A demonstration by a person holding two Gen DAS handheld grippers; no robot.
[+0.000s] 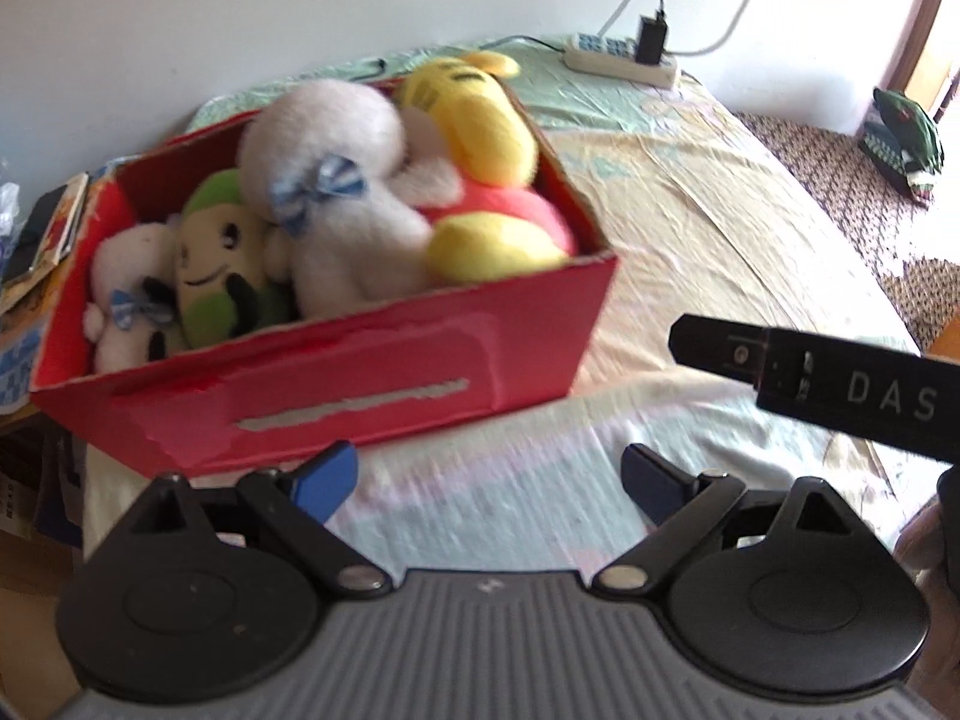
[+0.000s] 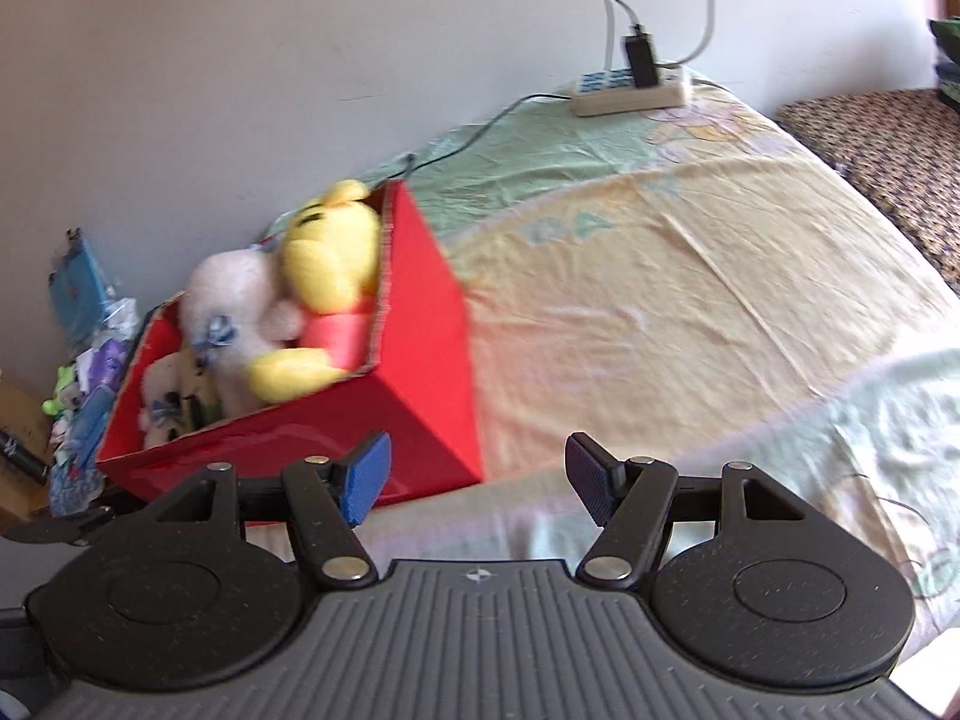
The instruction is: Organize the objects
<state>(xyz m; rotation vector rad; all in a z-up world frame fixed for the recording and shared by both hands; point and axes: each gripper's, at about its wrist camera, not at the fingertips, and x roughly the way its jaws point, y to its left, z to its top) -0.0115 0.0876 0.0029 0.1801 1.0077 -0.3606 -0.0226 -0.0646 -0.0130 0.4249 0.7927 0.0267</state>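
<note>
A red cardboard box [image 1: 372,354] [image 2: 420,360] stands on the bed, filled with plush toys. Inside lie a yellow bear in a red shirt [image 1: 480,126] [image 2: 330,264], a large white plush with a blue bow [image 1: 336,180] [image 2: 234,300], a green-and-cream plush [image 1: 216,258] and a small white plush [image 1: 129,300]. My left gripper [image 1: 486,480] is open and empty just in front of the box. My right gripper [image 2: 477,477] is open and empty, to the right of the box's near corner. The black right gripper body [image 1: 840,384] shows in the left wrist view.
The bed sheet [image 2: 690,312] is pale yellow and green, wide and bare to the right of the box. A white power strip [image 1: 624,57] [image 2: 630,87] with a black charger lies by the wall. Clutter [image 2: 90,360] is piled left of the bed. A patterned surface [image 1: 852,192] lies far right.
</note>
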